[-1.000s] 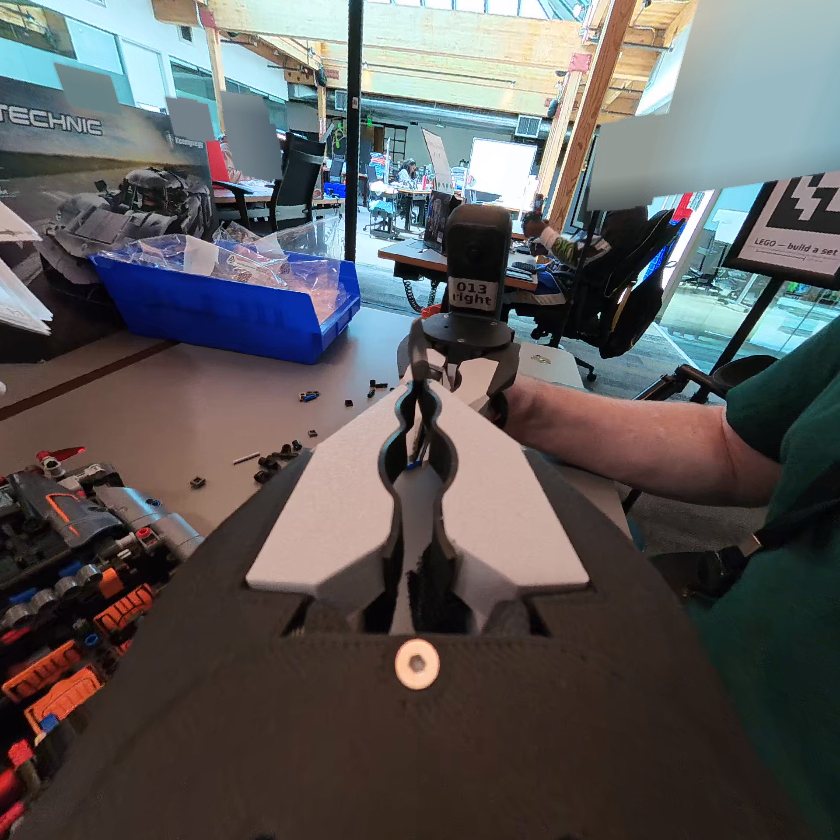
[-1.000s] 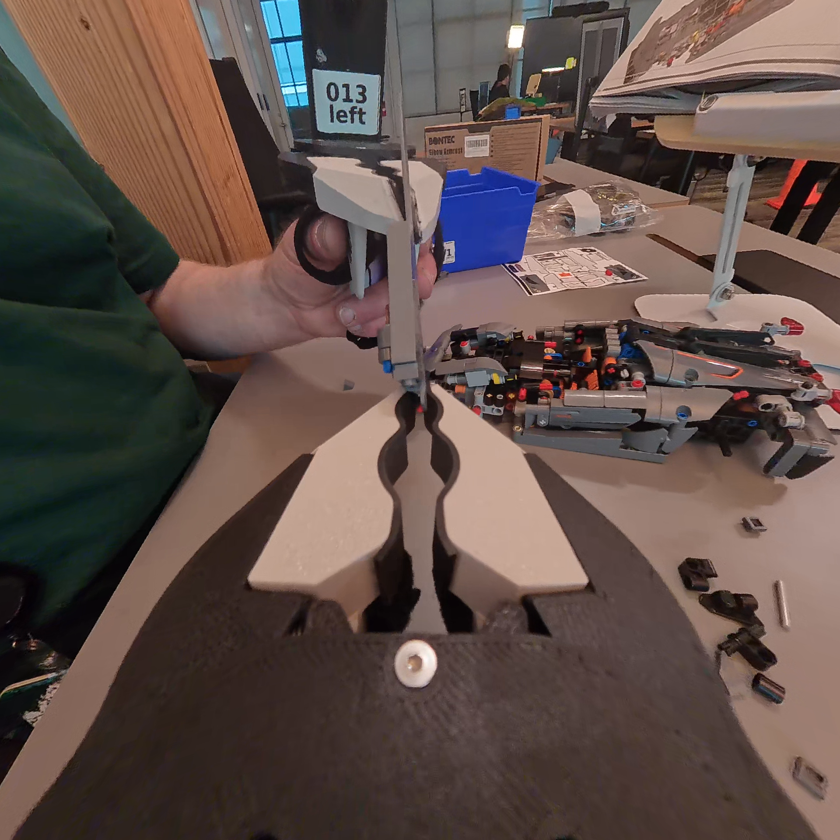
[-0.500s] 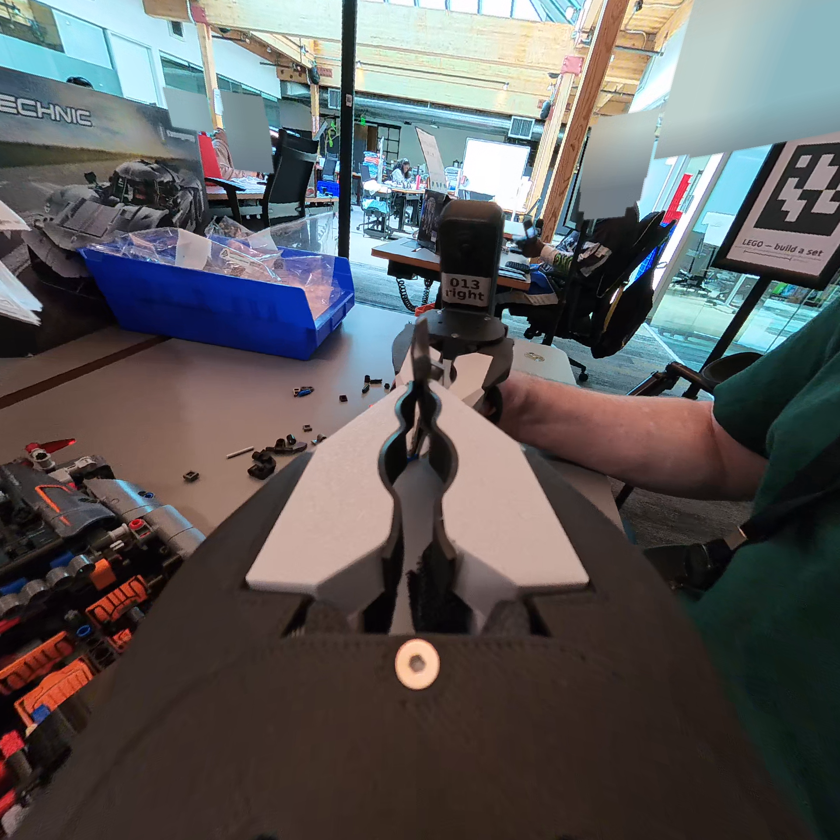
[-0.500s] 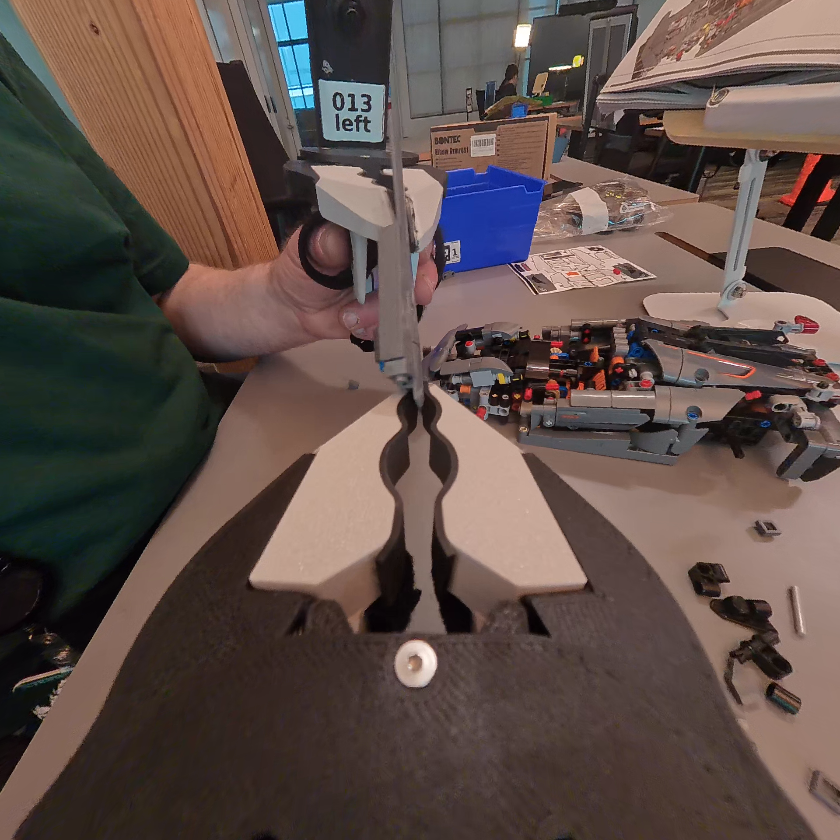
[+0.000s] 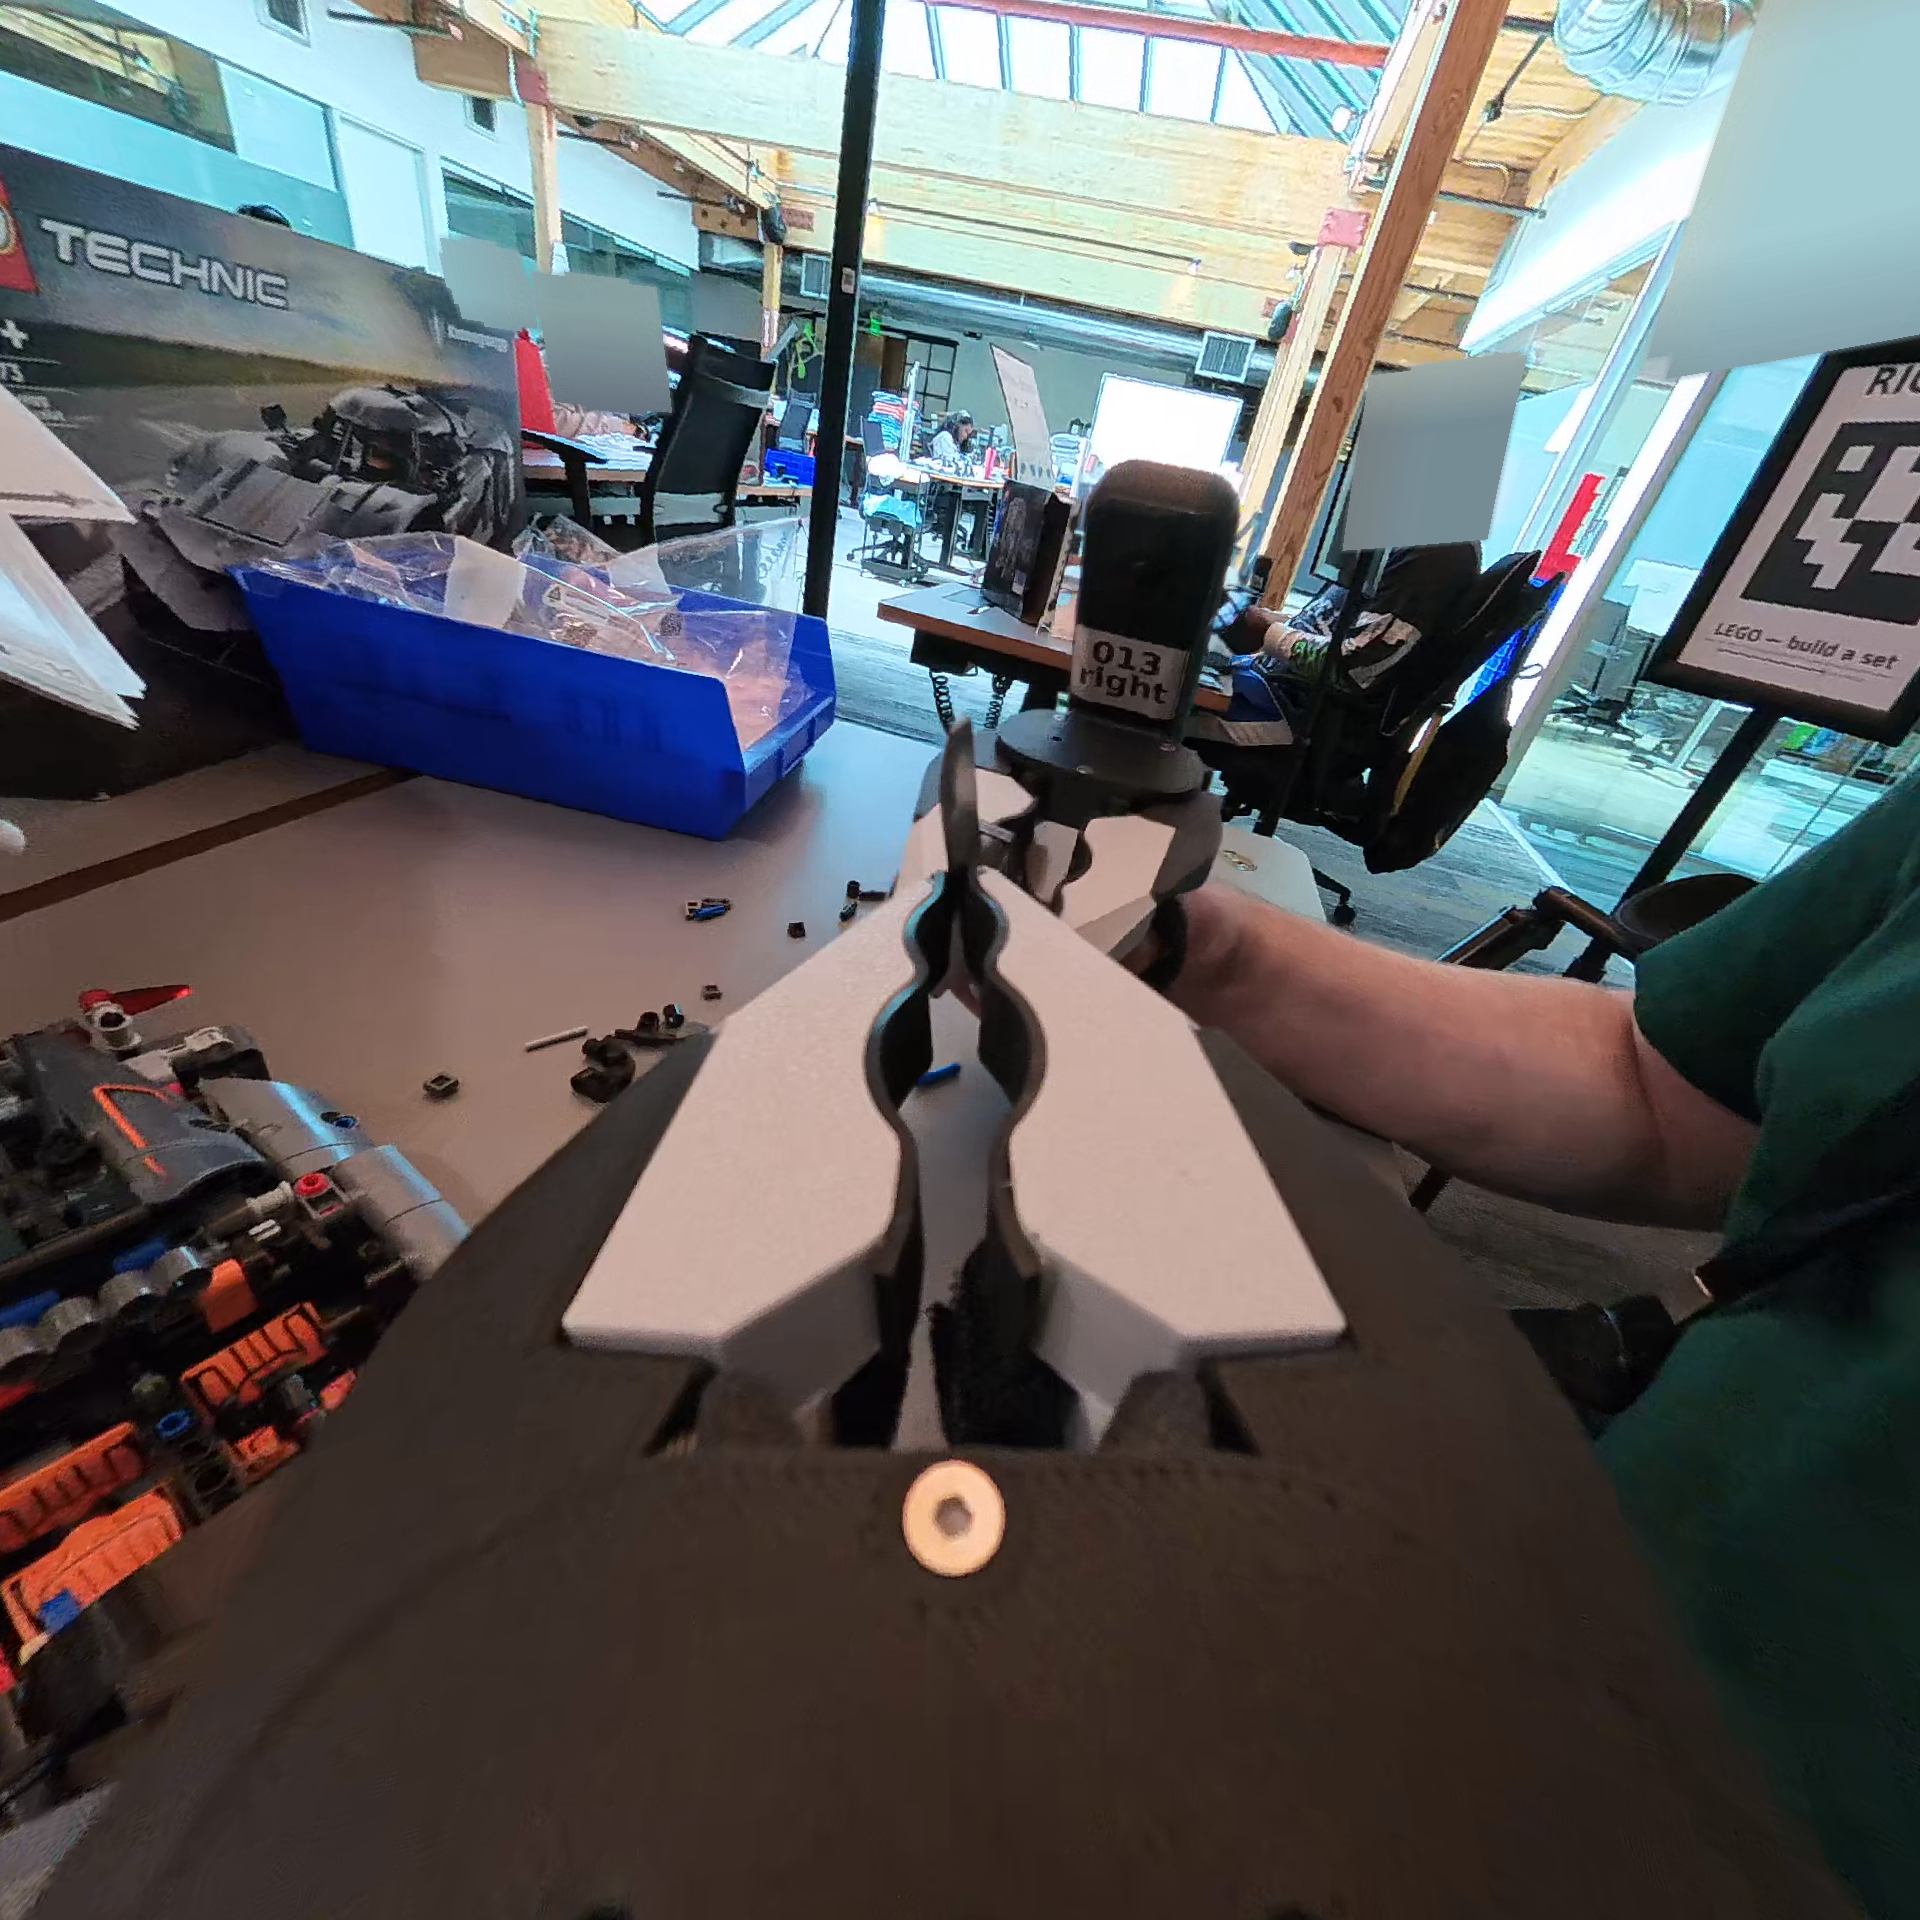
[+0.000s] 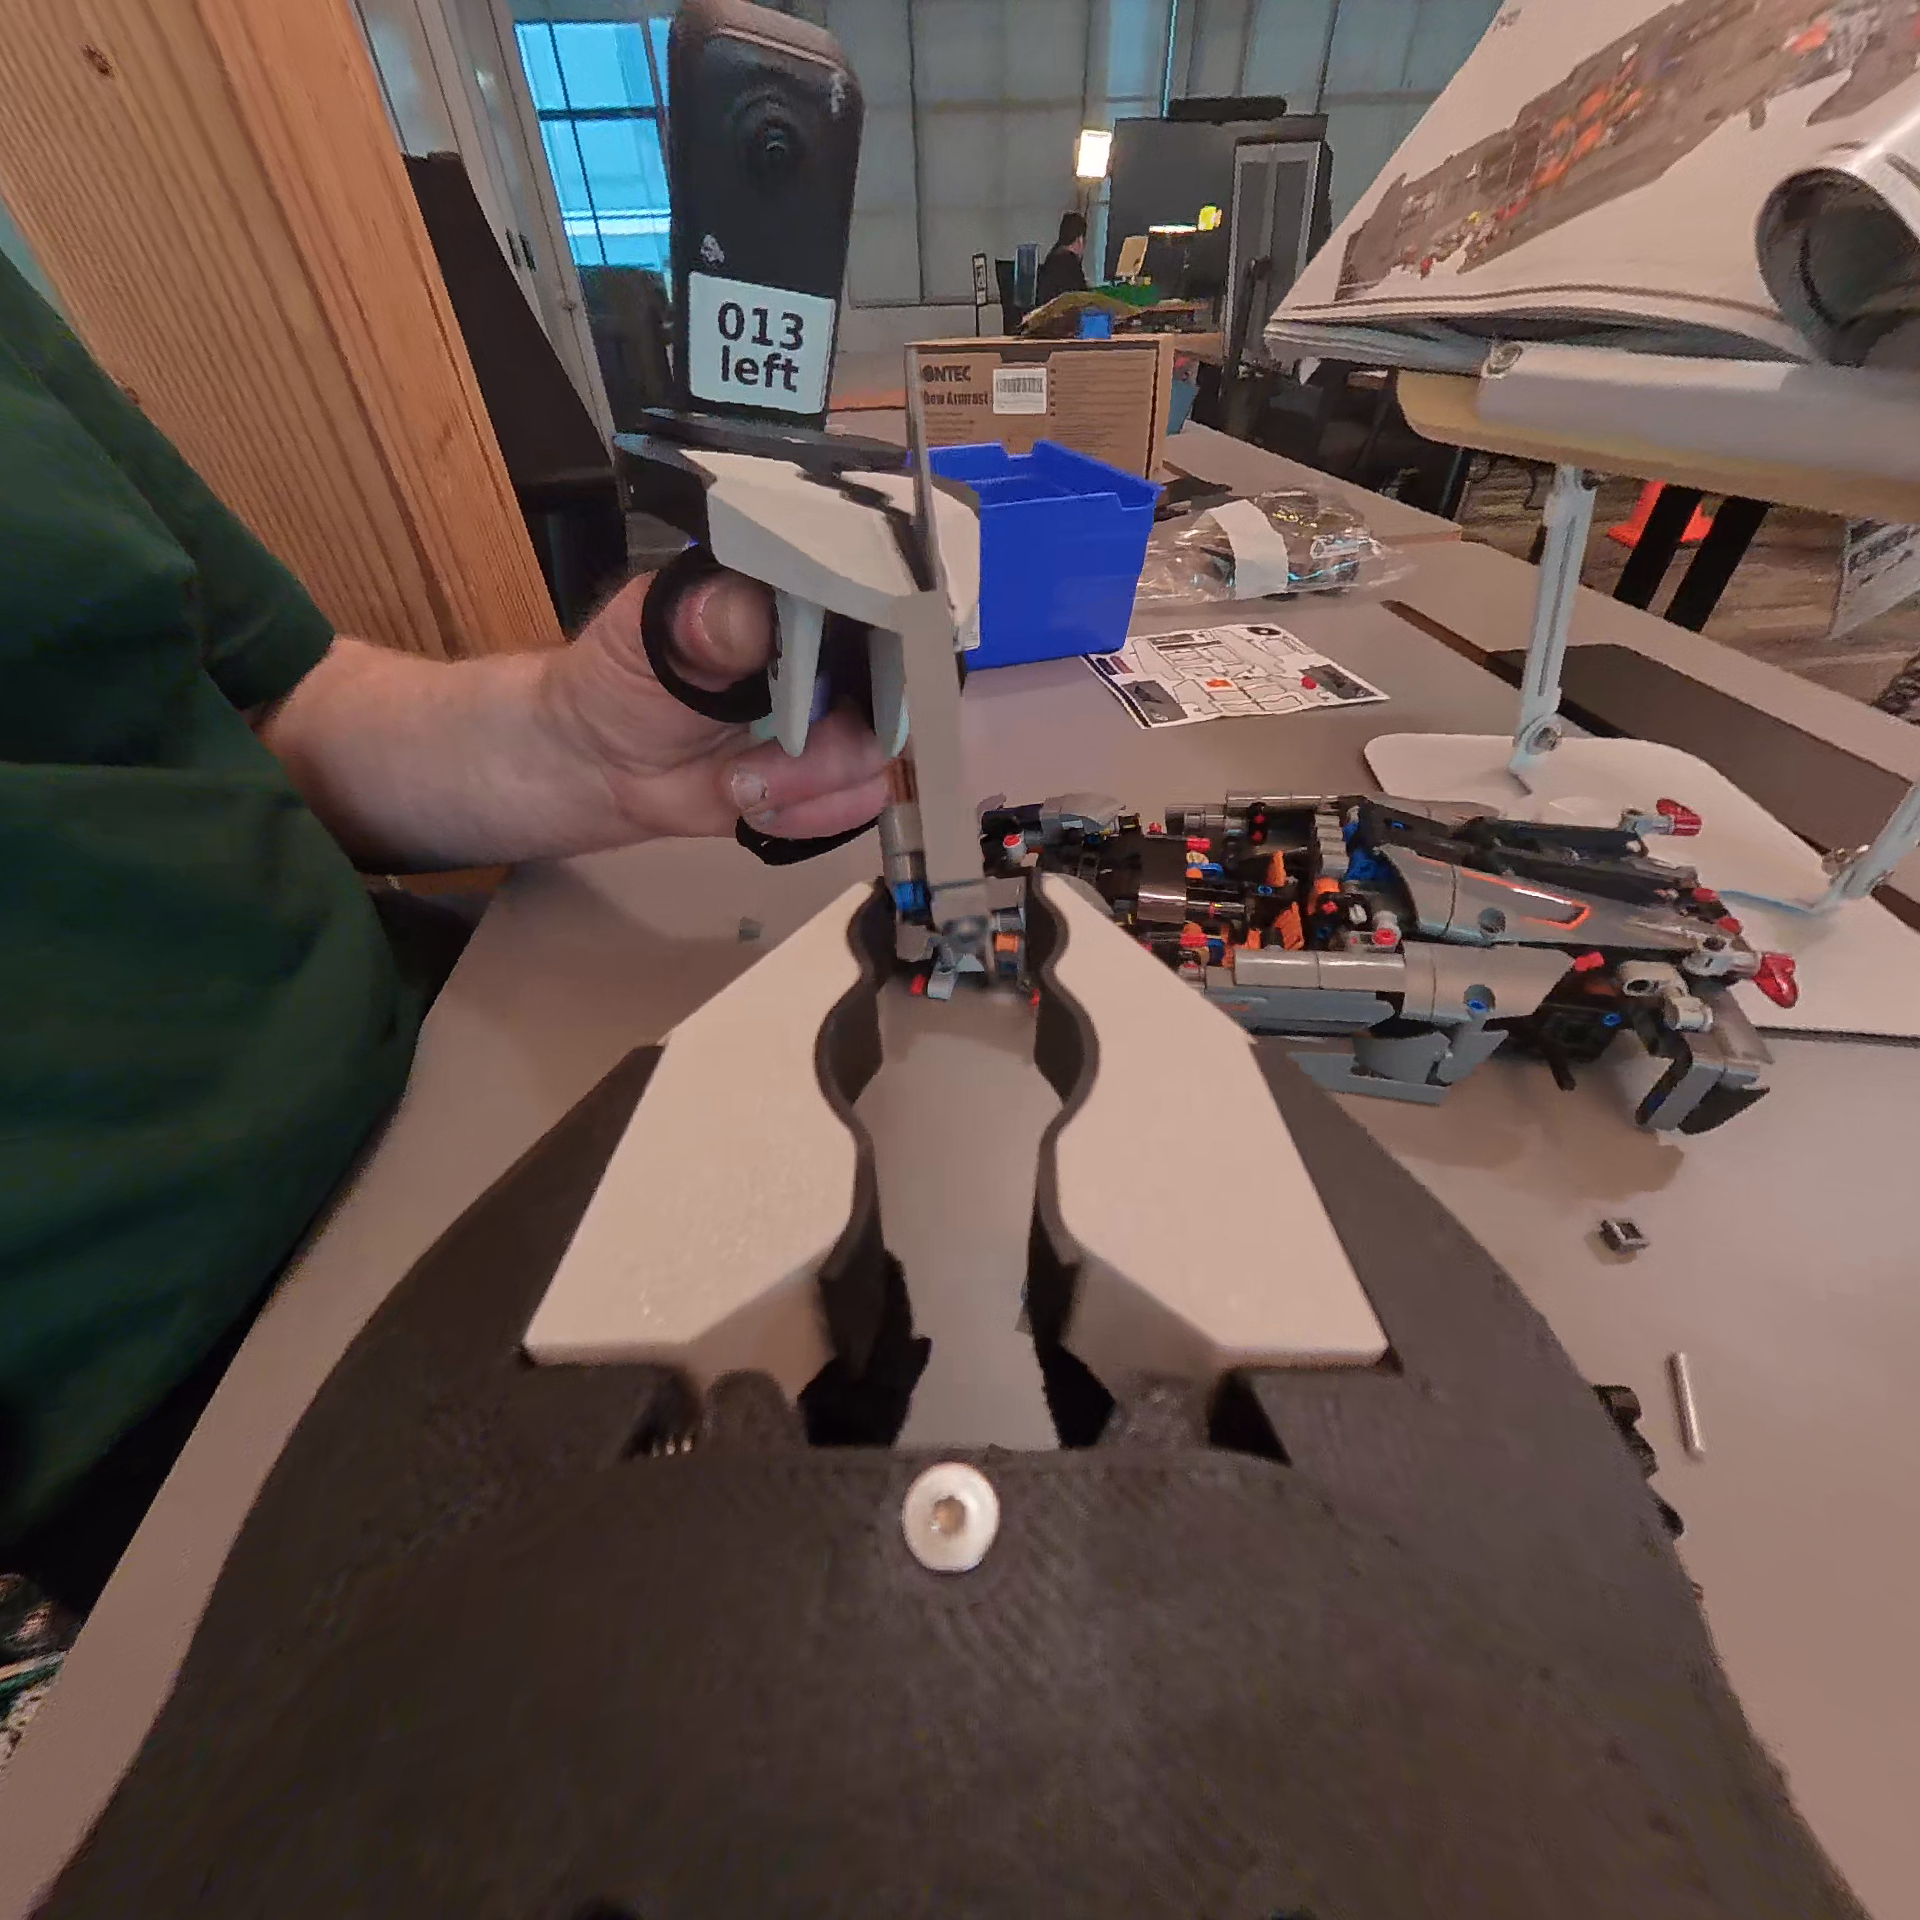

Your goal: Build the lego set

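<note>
Left wrist view: left claw points across the table twd right claw, which sits just beyond its tips. Lego model lies on table to claw's left, near. Loose small parts scattered on table left-fwd of claw, btwn model & bin. Bin w/ plastic bags in it stands farther fwd-left; set box behind bin.

Right wrist view: right claw faces left claw, just ahead & above. Model on table fwd-right of claw. Small parts on table to claw's right. Sheet lies beyond model; 2nd bin behind left claw. Booklet on stand, far right, above table.
</note>
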Available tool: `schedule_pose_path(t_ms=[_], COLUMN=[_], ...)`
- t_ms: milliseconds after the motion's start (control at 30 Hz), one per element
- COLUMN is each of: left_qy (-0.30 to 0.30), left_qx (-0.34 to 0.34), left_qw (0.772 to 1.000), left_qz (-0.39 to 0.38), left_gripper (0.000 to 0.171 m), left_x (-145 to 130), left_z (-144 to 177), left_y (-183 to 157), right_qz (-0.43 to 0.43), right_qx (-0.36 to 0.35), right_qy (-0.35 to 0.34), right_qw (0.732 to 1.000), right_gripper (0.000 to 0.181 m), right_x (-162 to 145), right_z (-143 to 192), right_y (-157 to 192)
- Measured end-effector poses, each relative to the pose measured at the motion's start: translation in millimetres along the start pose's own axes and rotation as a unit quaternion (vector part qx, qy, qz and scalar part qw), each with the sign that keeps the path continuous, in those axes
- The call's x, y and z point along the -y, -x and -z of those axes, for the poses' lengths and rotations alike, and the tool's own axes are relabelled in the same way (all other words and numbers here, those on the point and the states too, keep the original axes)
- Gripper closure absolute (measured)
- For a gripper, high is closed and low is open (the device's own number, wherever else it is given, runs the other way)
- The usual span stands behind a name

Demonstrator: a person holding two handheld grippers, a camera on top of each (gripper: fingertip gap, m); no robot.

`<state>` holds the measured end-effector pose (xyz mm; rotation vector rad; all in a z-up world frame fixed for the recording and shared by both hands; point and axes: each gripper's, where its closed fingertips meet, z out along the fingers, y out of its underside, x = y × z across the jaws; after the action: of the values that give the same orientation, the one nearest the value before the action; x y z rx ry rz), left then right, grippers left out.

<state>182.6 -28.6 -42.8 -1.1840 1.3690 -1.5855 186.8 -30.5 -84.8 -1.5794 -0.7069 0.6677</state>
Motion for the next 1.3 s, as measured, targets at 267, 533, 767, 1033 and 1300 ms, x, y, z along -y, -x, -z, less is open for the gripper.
schedule_pose_path(t_ms=[267, 533, 767, 1033, 1300], left_qy=[-0.008, -0.005, 0.096, 0.257, 0.35], left_qx=[0.0, 0.046, 0.224, 0.315, 0.306], left_qw=[1.0, 0.999, 0.966, 0.913, 0.884], left_qz=[0.02, 0.001, -0.09, -0.016, 0.041], left_gripper=[0.171, 0.144, 0.095, 0.041, 0.044], left_x=[0, 7, -2, -84, -134], left_z=[-6, 3, 59, 86, 85], left_y=[-1, 5, 50, 98, 102], right_qz=[0.013, -0.002, -0.017, -0.023, -0.024], right_qx=[0.003, 0.007, 0.001, -0.02, -0.023], right_qy=[0.005, -0.022, -0.041, -0.03, -0.022], right_qw=[1.0, 1.0, 0.999, 0.999, 0.999], right_gripper=[0.168, 0.168, 0.168, 0.168, 0.168], right_x=[1, 9, 12, 5, 1], right_z=[1, 8, 17, 23, 24], right_y=[4, 2, -5, -15, -18])
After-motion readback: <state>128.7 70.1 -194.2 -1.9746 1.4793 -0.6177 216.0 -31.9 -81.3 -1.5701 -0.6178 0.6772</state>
